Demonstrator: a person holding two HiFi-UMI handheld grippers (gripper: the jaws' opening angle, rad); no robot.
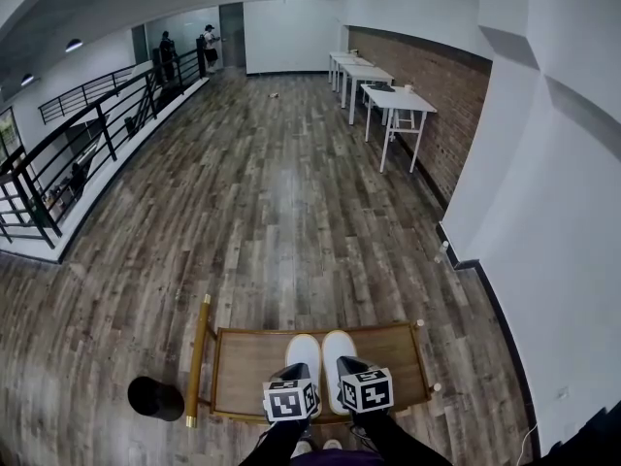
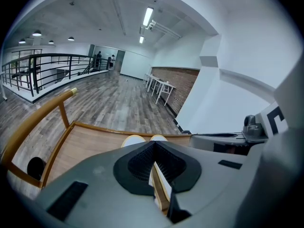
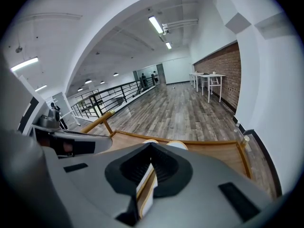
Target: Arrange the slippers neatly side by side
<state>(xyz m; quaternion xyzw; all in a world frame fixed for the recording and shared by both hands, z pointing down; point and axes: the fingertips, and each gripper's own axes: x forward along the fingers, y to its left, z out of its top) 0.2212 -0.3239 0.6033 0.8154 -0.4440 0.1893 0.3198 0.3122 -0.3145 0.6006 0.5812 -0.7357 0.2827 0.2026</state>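
**Two white slippers paired on a low wooden tray, both grippers closed at their near ends**

Grey-brown plank flooring (image 1: 291, 212) runs the length of a large, bright room. White walls rise on the right, where a row of white tables (image 1: 398, 105) stands against a brick wall (image 1: 441, 105). A black railing (image 1: 87, 134) lines the left side, and two people (image 1: 209, 42) stand far off at the end of it.

Close to the person, a low wooden tray (image 1: 243, 357) with a raised rim sits on the floor. A round black object (image 1: 155, 398) rests on the floor just beside the tray's left edge.

Two white slippers lie on the tray, toes pointing away from the person. The left-hand slipper (image 1: 304, 352) and the right-hand slipper (image 1: 338, 348) are parallel, side by side and touching or nearly so.

The left gripper (image 2: 154, 145) hovers over the near end of the left-hand slipper, and the right gripper (image 3: 151, 146) over the near end of the right-hand one. Their marker cubes (image 1: 290, 401) hide the slippers' heels in the head view. Each gripper's jaws are brought together, the tips meeting. Behind the tips, a sliver of white slipper and tan wood shows. Whether either gripper is pinching a slipper's edge cannot be made out.
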